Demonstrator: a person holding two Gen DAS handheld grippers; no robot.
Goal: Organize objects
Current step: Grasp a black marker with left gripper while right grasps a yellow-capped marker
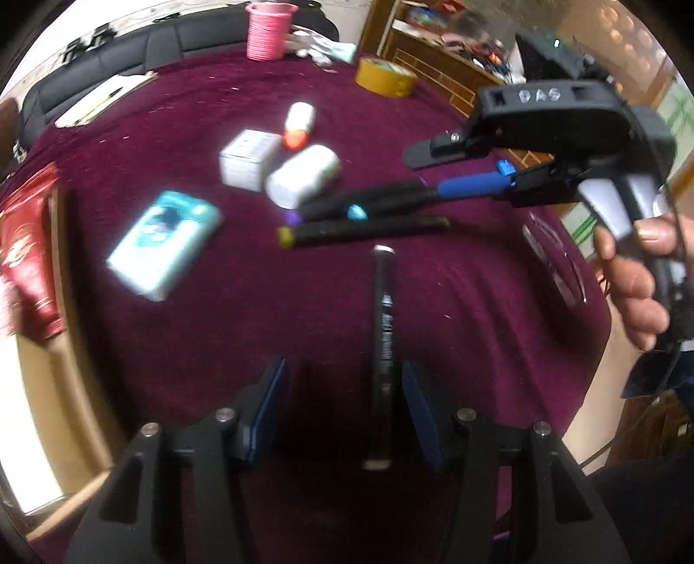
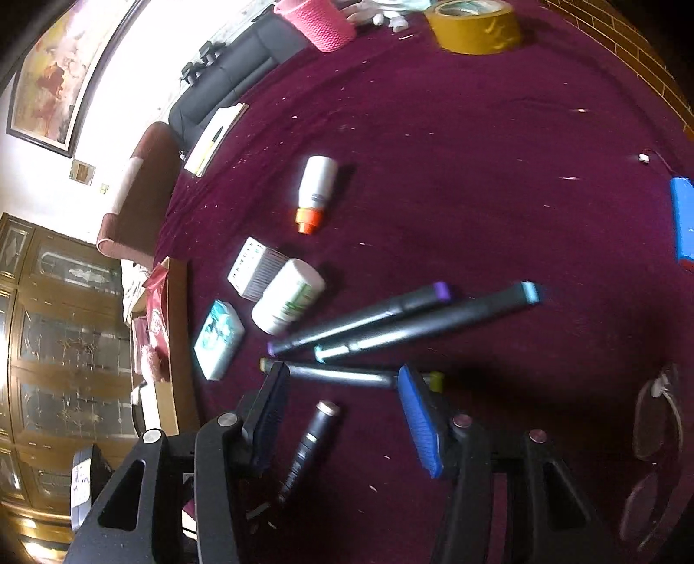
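Hovering over the maroon-covered bench (image 1: 433, 303), the left gripper (image 1: 342, 390) stands part open with nothing pinched; a slim dark pen (image 1: 384, 347) lies on the cloth under the gap, close to the right pad, and no pad presses on it. In the right wrist view the right gripper (image 2: 347, 412) is likewise part open and empty, its blue pad (image 2: 418, 421) above the yellow-tipped marker (image 2: 342, 374) that runs across between the fingers, with the same dark pen lying nearer, inside the gap.

Just beyond, two more black markers lie side by side, one purple-capped (image 2: 360, 319), one with light blue caps (image 2: 425, 325). To their left sits a white jar (image 2: 288, 297) on its side, touching a small white box (image 2: 253, 269); a teal tissue pack (image 2: 219, 340) lies nearer the left edge, and a white bottle with an orange cap (image 2: 314, 191) lies farther off.

At the far edge stand a pink basket (image 2: 319, 21) and a roll of tan tape (image 2: 475, 26). A blue object (image 2: 683, 221) lies at the right edge, and a pair of glasses (image 2: 655, 455) near right. From the left wrist view, a person's hand (image 1: 629, 269) holds the right gripper's handle on the right.
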